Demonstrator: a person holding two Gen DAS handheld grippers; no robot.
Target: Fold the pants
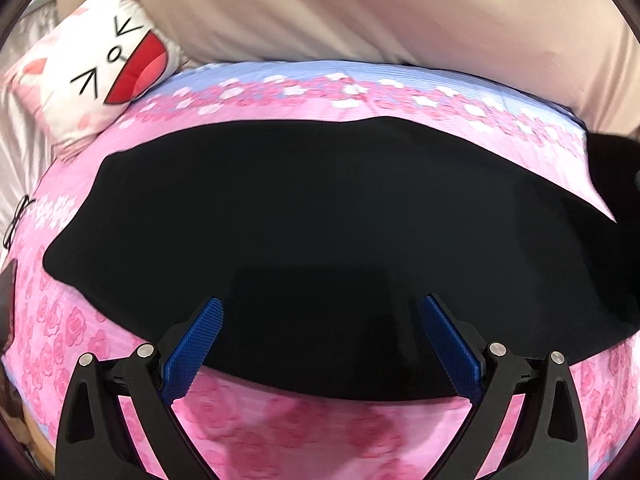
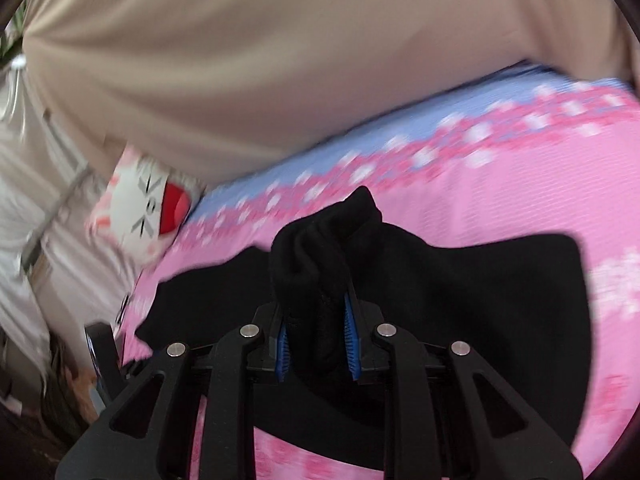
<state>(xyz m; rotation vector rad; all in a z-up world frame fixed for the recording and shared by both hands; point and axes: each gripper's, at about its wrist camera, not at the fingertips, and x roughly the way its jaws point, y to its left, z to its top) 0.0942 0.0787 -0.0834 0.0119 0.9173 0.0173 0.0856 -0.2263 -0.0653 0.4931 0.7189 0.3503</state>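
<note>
Black pants point(image 1: 304, 220) lie spread flat across a pink floral bedsheet point(image 1: 80, 320). My left gripper point(image 1: 320, 308) is open, its blue pads point(image 1: 196, 348) wide apart just above the pants' near edge, holding nothing. In the right wrist view my right gripper point(image 2: 318, 312) is shut on a bunched fold of the black pants point(image 2: 320, 248), lifted above the rest of the pants point(image 2: 480, 300) on the bedsheet point(image 2: 500, 200). The right view is motion-blurred.
A white cartoon-face pillow point(image 1: 100, 68) lies at the bed's far left; it also shows in the right wrist view point(image 2: 144, 208). A beige curtain point(image 1: 360, 8) hangs behind the bed. A black object point(image 1: 612, 160) sits at the right edge.
</note>
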